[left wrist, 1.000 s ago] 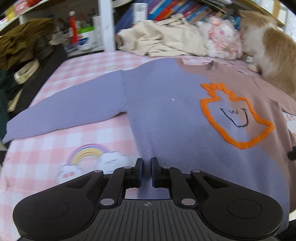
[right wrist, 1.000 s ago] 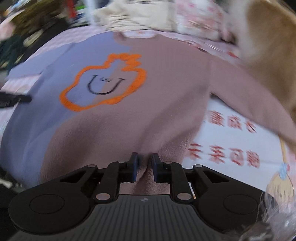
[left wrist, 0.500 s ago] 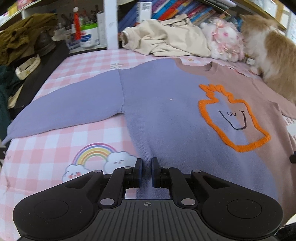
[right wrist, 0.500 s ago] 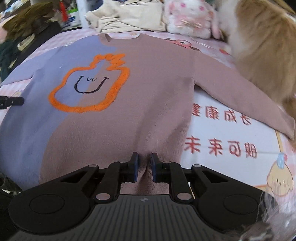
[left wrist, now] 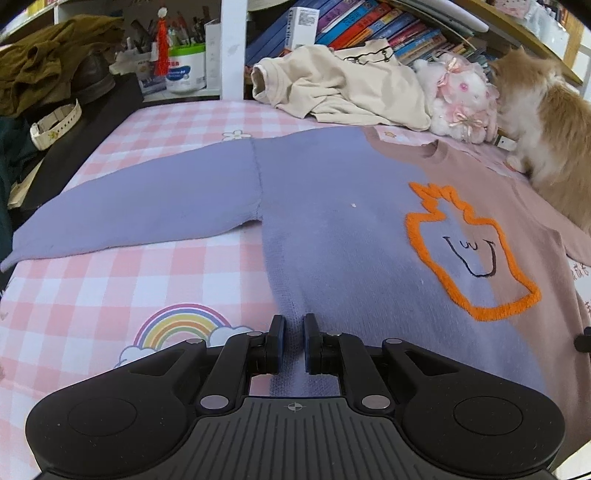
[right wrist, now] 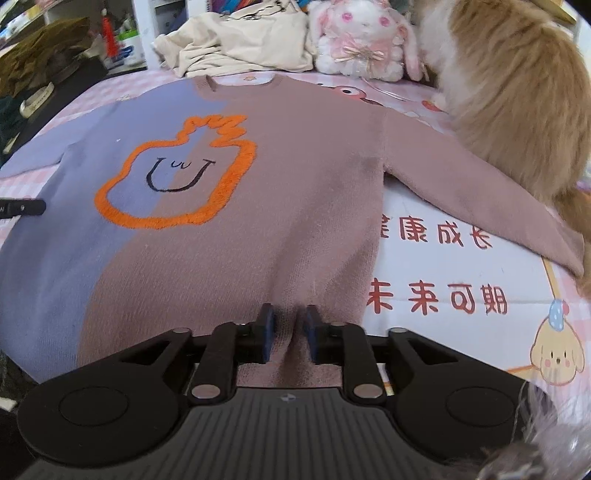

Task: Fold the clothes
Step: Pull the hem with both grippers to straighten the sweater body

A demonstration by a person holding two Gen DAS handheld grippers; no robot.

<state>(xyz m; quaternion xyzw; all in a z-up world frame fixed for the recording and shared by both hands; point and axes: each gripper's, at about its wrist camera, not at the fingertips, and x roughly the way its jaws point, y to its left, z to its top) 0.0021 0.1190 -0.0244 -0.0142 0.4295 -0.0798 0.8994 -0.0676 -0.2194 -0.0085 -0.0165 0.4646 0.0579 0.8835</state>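
Observation:
A sweater, purple on one half point(left wrist: 332, 221) and brown on the other point(right wrist: 303, 184), with an orange outlined face, lies flat, front up, on a pink checked bed sheet point(left wrist: 110, 295). Both sleeves are spread out. My left gripper point(left wrist: 294, 328) is shut on the purple hem of the sweater. My right gripper point(right wrist: 289, 325) is closed on a pinch of the brown hem, with a fold of fabric between the pads.
An orange and white cat point(right wrist: 517, 92) sits on the brown sleeve's side. A cream garment point(left wrist: 343, 85) and a plush rabbit point(right wrist: 362, 40) lie behind the collar. Shelves with books and clutter point(left wrist: 369, 29) stand at the back, dark clothes point(left wrist: 44, 74) at left.
Both grippers have drawn the hem back toward me. The sweater lies flatter and the view has steadied. The cat has shifted slightly.

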